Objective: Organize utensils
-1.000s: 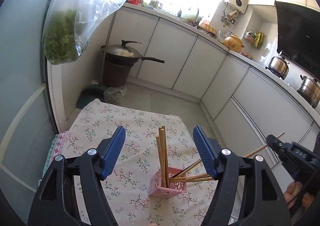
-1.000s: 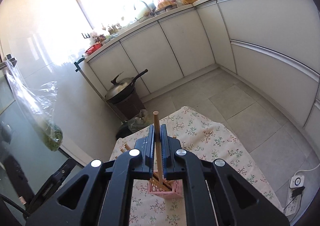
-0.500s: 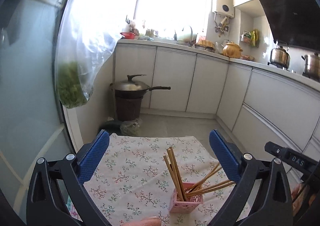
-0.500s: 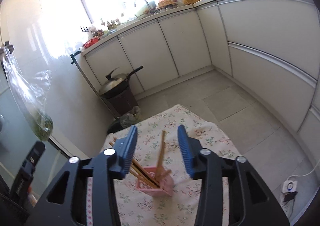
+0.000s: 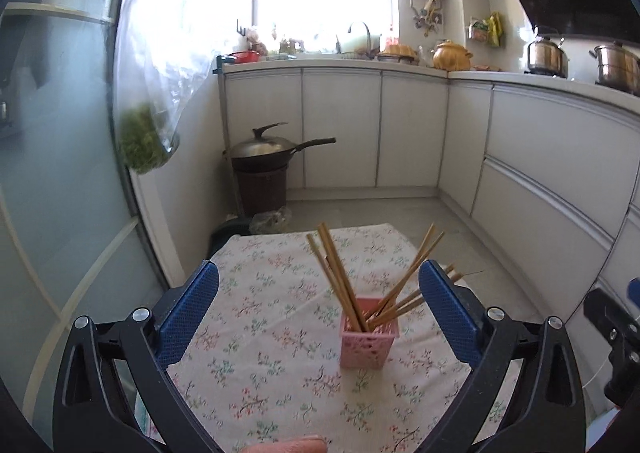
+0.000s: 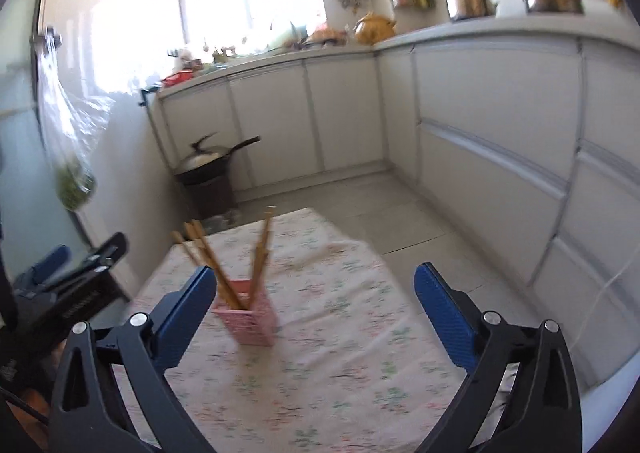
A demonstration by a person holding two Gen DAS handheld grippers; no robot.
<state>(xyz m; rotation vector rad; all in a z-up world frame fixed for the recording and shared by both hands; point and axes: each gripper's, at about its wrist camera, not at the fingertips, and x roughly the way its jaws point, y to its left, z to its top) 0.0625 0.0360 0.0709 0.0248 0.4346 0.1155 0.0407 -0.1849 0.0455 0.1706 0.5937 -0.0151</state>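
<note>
Seemingly near the end of the job, wooden chopsticks stand bundled in a pink basket on the floral-clothed surface of a sunlit kitchen. Both tools hover above it with nothing in their grip: the left claw is spread wide on either side of the basket, and the right claw (its view blurred) is likewise spread, with the basket near its left finger. No loose utensil shows on the cloth, so the placing step looks finished. Any next move would call for finding stray pieces outside these views, or simply drawing both tools clear without knocking the leaning sticks.
</note>
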